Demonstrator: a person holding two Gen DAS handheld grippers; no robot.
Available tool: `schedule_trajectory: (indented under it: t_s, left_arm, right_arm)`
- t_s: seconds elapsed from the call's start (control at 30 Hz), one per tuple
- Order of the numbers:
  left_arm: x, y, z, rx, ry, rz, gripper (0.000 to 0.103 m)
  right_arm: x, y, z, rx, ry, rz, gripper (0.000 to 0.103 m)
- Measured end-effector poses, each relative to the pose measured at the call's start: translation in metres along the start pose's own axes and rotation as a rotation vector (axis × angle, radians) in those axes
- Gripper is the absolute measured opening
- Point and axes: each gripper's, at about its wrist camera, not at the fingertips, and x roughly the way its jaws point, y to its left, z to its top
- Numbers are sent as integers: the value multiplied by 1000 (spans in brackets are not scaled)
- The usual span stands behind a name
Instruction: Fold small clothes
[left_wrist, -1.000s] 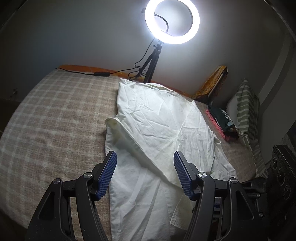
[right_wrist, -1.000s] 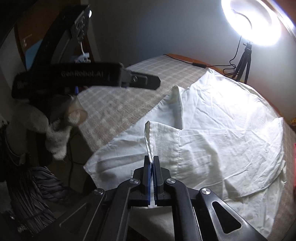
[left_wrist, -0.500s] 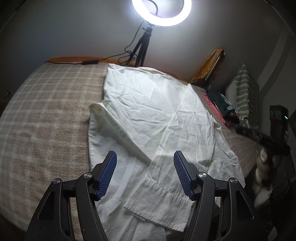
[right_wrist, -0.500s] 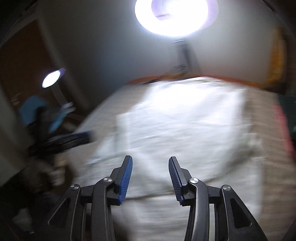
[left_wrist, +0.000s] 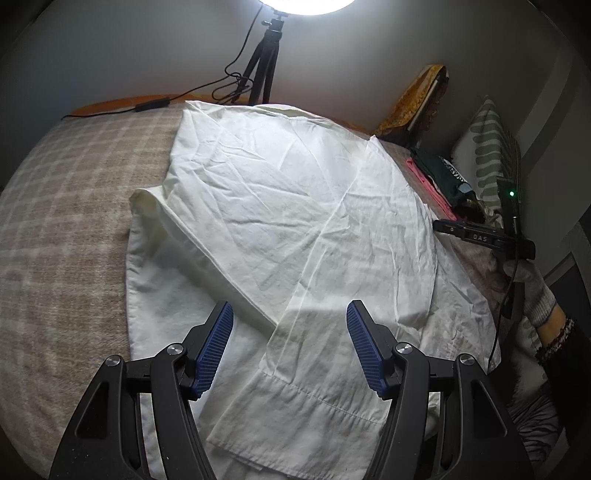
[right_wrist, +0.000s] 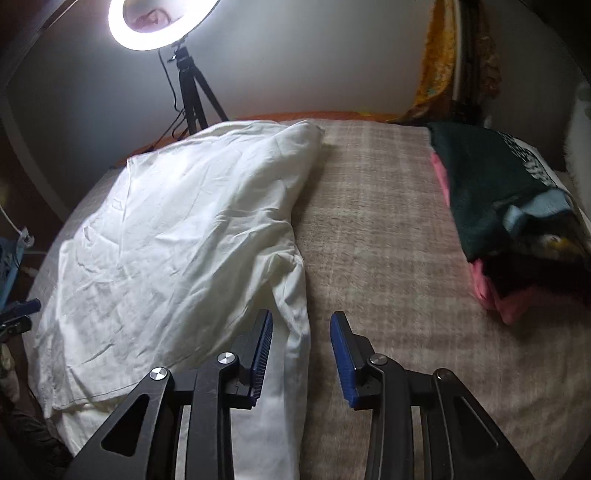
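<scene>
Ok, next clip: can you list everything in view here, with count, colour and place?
shirt: one, white, spread on the bed, sleeve folded across it
blanket: one, beige checked, covering the bed
ring light: one, white, lit, on a black tripod behind the bed
clothes pile: one, dark green over pink, right side of the bed
pillow: one, green-and-white striped, far right
left gripper: black, blue pads, jaws open above the sleeve cuff
right gripper: black, blue pads, jaws open at the shirt's right edge
</scene>
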Motion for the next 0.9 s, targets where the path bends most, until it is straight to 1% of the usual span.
schedule_trajectory:
  t_s: [0.07,0.1,0.17,0.2,0.27,0.3,0.33,0.37,0.4,0.43,0.53,0.57,0.67,0.73,0.77,0.83,0.9]
  left_arm:
    - [2,0,1,-3,2,-2,62]
    - [3,0,2,-1,4,-2,62]
    - [7,-2,3,5,7,3,62]
    - [8,-2,3,7,12,3,62]
    - [11,-3,3,7,18,3,62]
    - [12,-5,3,8,20,2,62]
    - [12,-6,3,14,21,-1,62]
    - [12,-7,2,20,21,-2,62]
    - [12,-9,2,30,20,1,62]
    - [12,-10,1,39,20,6,62]
    - [12,-8,0,49,22,14,62]
    - [12,-8,0,46,22,16,62]
    - [8,-5,0,37,14,20,62]
    - [4,-3,0,36,2,27,62]
    - [2,-2,0,34,-3,32,62]
    - [0,2,-1,25,-8,41,62]
    - [0,5,-3,16,-5,49,62]
  right_arm:
    - [8,4,1,-12,2,-10,33]
    - [9,4,2,-5,-5,1,30]
    - [11,3,5,15,-20,39,18]
    - [9,4,4,22,-21,47,4]
    - [8,2,3,42,-29,30,1]
    - [9,-6,2,83,-24,23,1]
    - [9,-22,-1,172,-17,43,0]
    - [9,-42,-7,288,-13,88,0]
    - [11,-57,-13,368,-7,140,0]
    - [11,-64,-19,408,-7,182,0]
    - [5,-50,-16,315,-2,131,3]
    - [4,-47,-16,303,3,120,4]
    - [-7,-41,-12,281,-1,71,14]
    - [-21,-34,-8,249,-47,45,25]
    - [-28,-28,-5,218,-71,27,27]
    - [-37,-13,2,149,-118,52,30]
    - [-34,0,5,103,-113,74,30]
